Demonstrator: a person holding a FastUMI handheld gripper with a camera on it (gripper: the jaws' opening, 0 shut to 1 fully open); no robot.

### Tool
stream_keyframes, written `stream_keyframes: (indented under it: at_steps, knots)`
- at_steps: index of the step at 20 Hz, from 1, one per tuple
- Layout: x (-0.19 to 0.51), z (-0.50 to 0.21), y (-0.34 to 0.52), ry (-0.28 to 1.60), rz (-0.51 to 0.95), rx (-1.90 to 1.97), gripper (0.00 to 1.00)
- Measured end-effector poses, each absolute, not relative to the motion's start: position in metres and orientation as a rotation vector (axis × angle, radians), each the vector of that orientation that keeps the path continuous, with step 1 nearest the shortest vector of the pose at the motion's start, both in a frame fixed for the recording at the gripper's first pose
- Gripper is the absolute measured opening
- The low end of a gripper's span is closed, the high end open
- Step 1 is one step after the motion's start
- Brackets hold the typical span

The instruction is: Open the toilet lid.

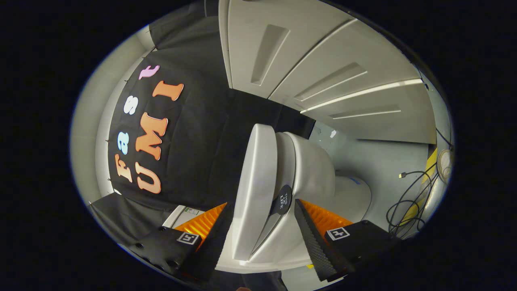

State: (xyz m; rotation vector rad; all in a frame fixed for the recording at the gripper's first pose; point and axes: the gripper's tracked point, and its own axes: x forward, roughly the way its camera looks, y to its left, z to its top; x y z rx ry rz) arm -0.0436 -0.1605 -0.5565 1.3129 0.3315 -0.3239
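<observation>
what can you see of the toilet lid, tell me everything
The toilet lid is white, smooth and glossy, like hard plastic, a rounded slab with a thick edge. It is lifted part way off the seat, leaving a wedge-shaped gap that narrows toward the near end. It lies between the fingers of the tool, which is open, and runs on beyond them. Whether either finger touches it is unclear. The black cloth wall is behind it.

The toilet lid (255,190) stands between the spread fingers (313,238), toilet bowl (313,169) beside it, cables (412,202) beyond.
</observation>
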Motion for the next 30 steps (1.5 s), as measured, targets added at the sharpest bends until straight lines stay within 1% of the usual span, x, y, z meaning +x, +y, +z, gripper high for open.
stream_keyframes:
  at_steps: [4, 8, 9, 10, 11, 12, 15, 16, 17, 18, 22, 24, 26, 30]
  knots:
    - [-0.040, -0.565, -0.167, 0.337, -0.309, 1.362, 0.96]
    - [-0.042, -0.577, -0.179, 0.336, -0.327, 1.401, 0.95]
    - [-0.040, -0.580, -0.178, 0.335, -0.325, 1.410, 0.92]
    - [-0.042, -0.581, -0.179, 0.339, -0.322, 1.419, 0.82]
    - [-0.044, -0.583, -0.178, 0.340, -0.319, 1.425, 0.76]
    - [-0.042, -0.584, -0.181, 0.340, -0.319, 1.432, 0.58]
    - [-0.039, -0.597, -0.187, 0.356, -0.324, 1.459, 0.35]
    - [-0.037, -0.593, -0.188, 0.347, -0.310, 1.468, 0.20]
    - [-0.034, -0.593, -0.190, 0.349, -0.319, 1.456, 0.16]
    - [-0.029, -0.596, -0.186, 0.353, -0.322, 1.445, 0.08]
    - [-0.026, -0.591, -0.191, 0.332, -0.310, 1.519, 0.08]
    - [-0.021, -0.587, -0.180, 0.349, -0.300, 1.487, 0.08]
    - [-0.021, -0.592, -0.174, 0.389, -0.329, 1.411, 0.08]
    - [-0.012, -0.543, -0.180, 0.315, -0.342, 1.402, 0.08]
